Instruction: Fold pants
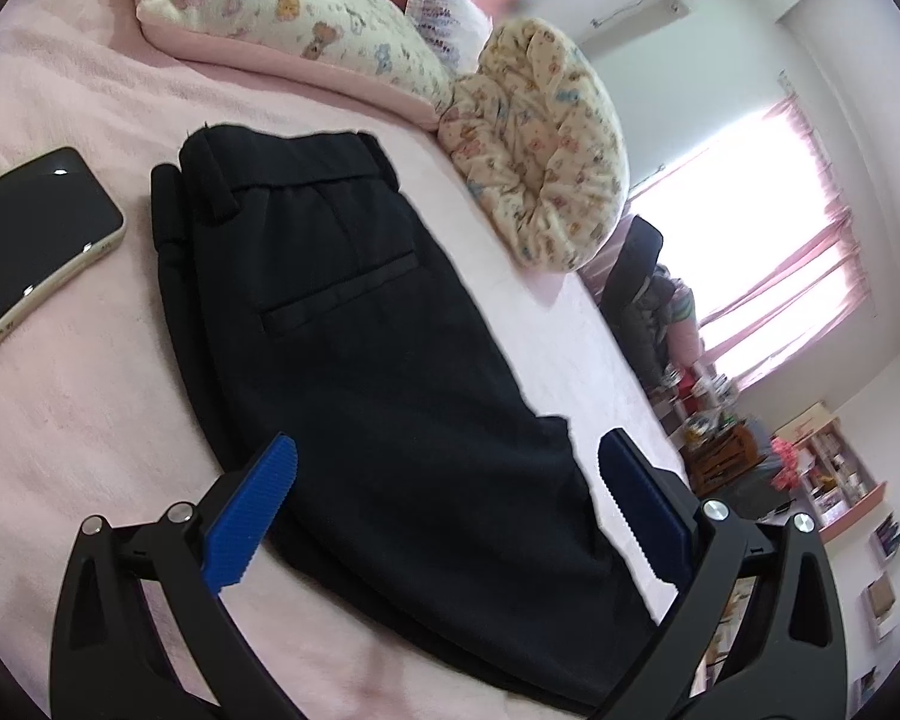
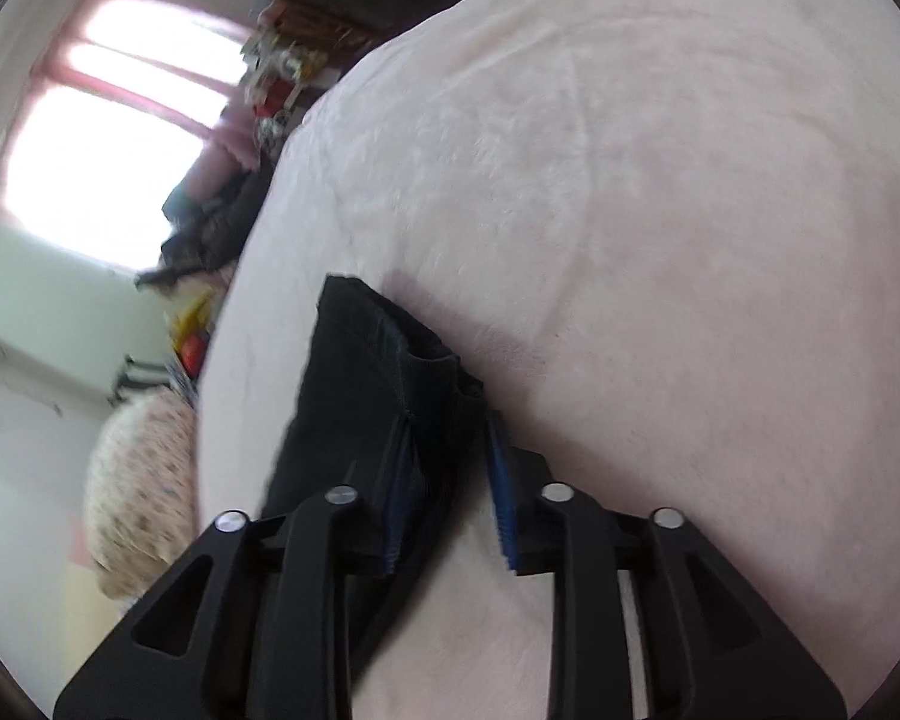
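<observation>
so, from the left: a phone (image 1: 36,240) lies on the pink bed (image 1: 78,420), then the black pants (image 1: 360,330), folded flat with the waistband toward the pillows (image 1: 282,18). the left gripper (image 1: 444,504) hovers wide open over their near end, holding nothing. the right gripper (image 2: 450,468) stands partly open around a hem corner; whether its pads press i cannot tell. the fold looks nearly finished; next comes a firm pinch on that corner.

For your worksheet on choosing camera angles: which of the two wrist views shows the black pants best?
The left wrist view. There the black pants lie spread on the pink bed cover, waistband and back pocket clear, between the open left gripper. The right wrist view shows only a blurred folded edge between the right gripper fingers.
</observation>
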`<state>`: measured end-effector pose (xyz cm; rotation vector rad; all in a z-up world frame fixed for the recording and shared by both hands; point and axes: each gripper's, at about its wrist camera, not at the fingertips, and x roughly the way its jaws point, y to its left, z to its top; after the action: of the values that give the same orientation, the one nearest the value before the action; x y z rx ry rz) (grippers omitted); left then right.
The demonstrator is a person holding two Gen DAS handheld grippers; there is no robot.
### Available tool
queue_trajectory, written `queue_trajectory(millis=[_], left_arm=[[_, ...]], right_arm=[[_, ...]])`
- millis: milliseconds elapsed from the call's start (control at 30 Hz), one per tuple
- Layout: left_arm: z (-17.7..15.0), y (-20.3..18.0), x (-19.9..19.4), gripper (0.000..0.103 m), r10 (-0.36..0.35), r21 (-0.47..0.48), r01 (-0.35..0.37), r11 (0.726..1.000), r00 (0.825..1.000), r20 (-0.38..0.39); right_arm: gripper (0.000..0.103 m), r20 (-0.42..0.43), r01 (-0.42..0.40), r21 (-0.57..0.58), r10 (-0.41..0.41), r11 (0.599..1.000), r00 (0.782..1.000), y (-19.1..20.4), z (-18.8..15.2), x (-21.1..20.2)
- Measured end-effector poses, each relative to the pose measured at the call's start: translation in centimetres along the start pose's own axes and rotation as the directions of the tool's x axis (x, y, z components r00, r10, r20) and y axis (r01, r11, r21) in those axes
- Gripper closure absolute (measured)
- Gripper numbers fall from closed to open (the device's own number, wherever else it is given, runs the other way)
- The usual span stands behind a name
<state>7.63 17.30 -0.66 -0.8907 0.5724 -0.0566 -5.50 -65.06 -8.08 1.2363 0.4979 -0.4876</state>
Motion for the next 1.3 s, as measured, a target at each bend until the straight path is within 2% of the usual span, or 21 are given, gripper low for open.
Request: queue_trajectory(millis=[100, 233, 367, 433, 467, 500, 533, 567, 733, 800, 833, 900, 933, 1033, 1100, 1167, 1200, 1233, 1267, 1300], left_arm=[[0.3, 0.0, -0.8, 0.002, -0.036, -0.005, 0.036, 0.999, 0.998, 0.043], [0.5, 0.0, -0.9, 0.002, -0.075, -0.002, 0.075, 0.997, 0.996, 0.04], [0.6, 0.2, -0.2, 0.002, -0.131, -0.026, 0.131, 0.991, 0.991, -0.005], [0.3, 0.0, 0.9, 0.002, -0.153, -0.025, 0.151, 0.988, 0.986, -0.067], [0.2, -0.1, 1.5, 0.002, -0.141, -0.019, 0.14, 0.99, 0.985, -0.095], [-0.2, 0.0, 2.4, 0.002, -0.063, 0.001, 0.064, 0.998, 0.989, -0.132], [-0.5, 0.4, 3.3, 0.007, 0.044, 0.027, -0.04, 0.999, 0.985, -0.169], [-0.9, 0.8, 4.0, 0.01, 0.069, 0.036, -0.063, 0.997, 0.978, -0.196], [-1.1, 0.9, 3.4, 0.012, 0.066, 0.02, -0.064, 0.998, 0.985, -0.162], [-1.0, 1.2, 2.8, 0.008, 0.021, -0.033, -0.026, 0.999, 0.99, -0.14], [-1.0, 1.2, 2.3, 0.005, -0.029, -0.064, 0.021, 0.998, 0.992, -0.123], [-0.8, 1.2, 1.7, 0.002, -0.137, -0.09, 0.129, 0.988, 0.986, -0.099], [-0.7, 1.0, 1.7, 0.002, -0.147, -0.083, 0.139, 0.987, 0.984, -0.101], [-1.1, 1.3, 2.6, 0.002, -0.041, -0.069, 0.031, 0.997, 0.989, -0.14], [-1.3, 1.5, 3.0, 0.002, -0.036, -0.071, 0.026, 0.997, 0.988, -0.149], [-1.3, 1.1, 2.9, 0.002, -0.02, -0.053, 0.012, 0.999, 0.989, -0.146], [-1.4, 1.0, 2.9, 0.002, -0.014, -0.044, 0.007, 0.999, 0.989, -0.145], [-1.5, 1.0, 3.1, 0.002, -0.008, -0.036, 0.003, 0.999, 0.99, -0.142], [-1.5, 0.9, 3.1, 0.002, -0.003, -0.029, -0.001, 1.0, 0.99, -0.14], [-1.4, 0.9, 3.2, 0.002, -0.001, -0.025, -0.002, 1.0, 0.99, -0.14]], right_arm=[[0.067, 0.001, -0.018, 0.031, 0.018, 0.999, 1.0, -0.2, 0.0, 0.3], [0.057, 0.003, -0.024, 0.011, 0.024, 1.0, 1.0, 0.4, 0.1, 0.7], [0.055, 0.022, -0.033, -0.029, 0.034, 0.999, 0.999, 0.4, -0.6, 0.5], [0.055, 0.033, -0.025, -0.057, 0.027, 0.998, 0.999, 0.5, -0.9, 0.6], [0.057, 0.039, -0.013, -0.075, 0.016, 0.997, 0.999, 0.7, -1.0, 0.7], [0.06, 0.045, -0.001, -0.091, 0.005, 0.996, 0.999, 0.9, -1.1, 0.7], [0.071, 0.055, 0.022, -0.105, -0.017, 0.994, 0.998, 1.0, -1.3, 0.7], [0.077, 0.068, 0.053, -0.106, -0.046, 0.993, 0.997, 0.8, -1.4, 0.8], [0.075, 0.074, 0.003, -0.053, 0.001, 0.999, 0.997, -0.1, -1.3, 0.7], [0.07, 0.073, -0.005, -0.056, 0.009, 0.998, 0.997, -0.1, -1.3, 0.7], [0.064, 0.073, -0.013, -0.057, 0.017, 0.998, 0.997, 0.0, -1.3, 0.7], [0.054, 0.075, -0.035, -0.065, 0.04, 0.997, 0.996, 0.4, -1.3, 0.7], [0.05, 0.078, -0.042, -0.075, 0.048, 0.996, 0.996, 0.7, -1.4, 0.8], [0.048, 0.083, -0.023, -0.096, 0.031, 0.995, 0.996, 1.2, -1.6, 0.9], [0.048, 0.089, -0.017, -0.094, 0.025, 0.995, 0.996, 1.2, -1.6, 1.0], [0.052, 0.094, -0.012, -0.091, 0.021, 0.996, 0.995, 1.3, -1.6, 1.1], [0.058, 0.095, 0.001, -0.1, 0.009, 0.995, 0.995, 1.4, -1.6, 1.3], [0.074, 0.1, 0.024, -0.11, -0.013, 0.994, 0.995, 1.5, -1.7, 1.5], [0.082, 0.109, 0.045, -0.104, -0.034, 0.994, 0.993, 1.2, -1.8, 1.7], [0.083, 0.109, 0.03, -0.085, -0.02, 0.996, 0.994, 0.9, -1.7, 1.7]])
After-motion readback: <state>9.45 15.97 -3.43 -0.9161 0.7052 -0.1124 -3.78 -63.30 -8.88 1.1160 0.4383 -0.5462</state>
